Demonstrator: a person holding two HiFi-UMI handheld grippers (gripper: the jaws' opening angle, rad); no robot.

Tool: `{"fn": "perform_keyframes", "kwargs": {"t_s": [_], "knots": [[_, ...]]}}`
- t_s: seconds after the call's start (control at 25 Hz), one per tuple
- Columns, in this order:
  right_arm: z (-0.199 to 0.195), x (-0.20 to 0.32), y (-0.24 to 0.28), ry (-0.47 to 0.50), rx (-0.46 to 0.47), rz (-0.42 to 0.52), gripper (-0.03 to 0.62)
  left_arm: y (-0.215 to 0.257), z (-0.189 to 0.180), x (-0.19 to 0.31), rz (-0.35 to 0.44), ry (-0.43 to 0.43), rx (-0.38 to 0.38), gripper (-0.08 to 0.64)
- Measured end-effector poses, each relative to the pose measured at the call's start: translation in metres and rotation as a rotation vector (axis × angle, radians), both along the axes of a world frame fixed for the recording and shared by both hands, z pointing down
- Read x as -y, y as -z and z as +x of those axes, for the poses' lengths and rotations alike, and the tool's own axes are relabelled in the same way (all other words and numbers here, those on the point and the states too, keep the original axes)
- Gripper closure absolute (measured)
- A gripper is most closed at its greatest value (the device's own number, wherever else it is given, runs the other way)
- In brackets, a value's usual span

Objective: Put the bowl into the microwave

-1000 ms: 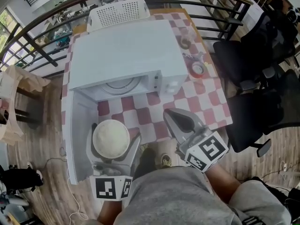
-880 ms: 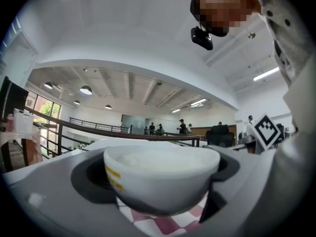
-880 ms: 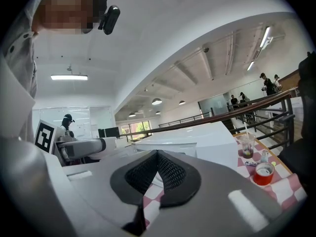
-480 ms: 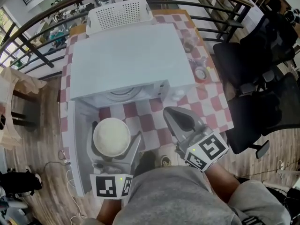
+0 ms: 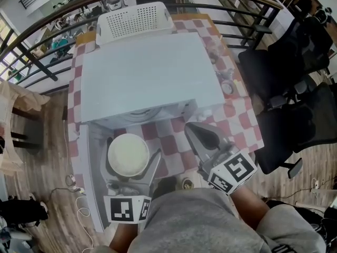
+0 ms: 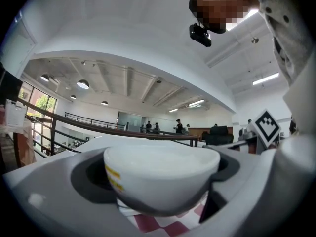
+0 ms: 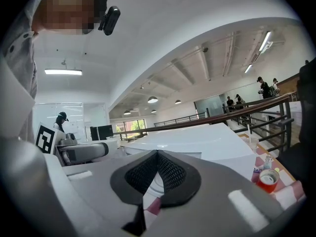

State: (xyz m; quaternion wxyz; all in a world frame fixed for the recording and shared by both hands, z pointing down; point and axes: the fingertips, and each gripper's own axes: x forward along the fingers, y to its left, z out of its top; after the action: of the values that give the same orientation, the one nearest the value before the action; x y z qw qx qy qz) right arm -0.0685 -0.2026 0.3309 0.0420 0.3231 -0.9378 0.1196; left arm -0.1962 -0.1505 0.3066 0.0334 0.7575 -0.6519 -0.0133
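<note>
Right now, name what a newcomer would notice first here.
The white microwave takes up most of the checked table, its door open. In front of it, the left gripper is shut on a white bowl; the right gripper beside it is shut and empty.

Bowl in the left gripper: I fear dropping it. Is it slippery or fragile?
The bowl looks glossy and glazed, so probably slippery, though the left gripper cradles its rounded sides. It seems stiff ceramic, likely breakable if dropped. Looks empty, so probably light.

Wooden floor (image 5: 42, 178), curved dark railing (image 5: 37, 65), black office chairs (image 5: 284, 67), checkered table (image 5: 237, 123), round ceiling lamps (image 6: 83, 84).
</note>
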Motion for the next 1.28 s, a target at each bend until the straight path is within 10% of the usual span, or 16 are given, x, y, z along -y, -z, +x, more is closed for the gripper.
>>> {"fn": "perform_keyframes", "kwargs": {"t_s": [1.28], "knots": [[-0.032,0.022,-0.023,-0.061,-0.056,-0.024,0.592,-0.096,-0.032,0.067,-0.139,0.003,0.014,0.021]]}}
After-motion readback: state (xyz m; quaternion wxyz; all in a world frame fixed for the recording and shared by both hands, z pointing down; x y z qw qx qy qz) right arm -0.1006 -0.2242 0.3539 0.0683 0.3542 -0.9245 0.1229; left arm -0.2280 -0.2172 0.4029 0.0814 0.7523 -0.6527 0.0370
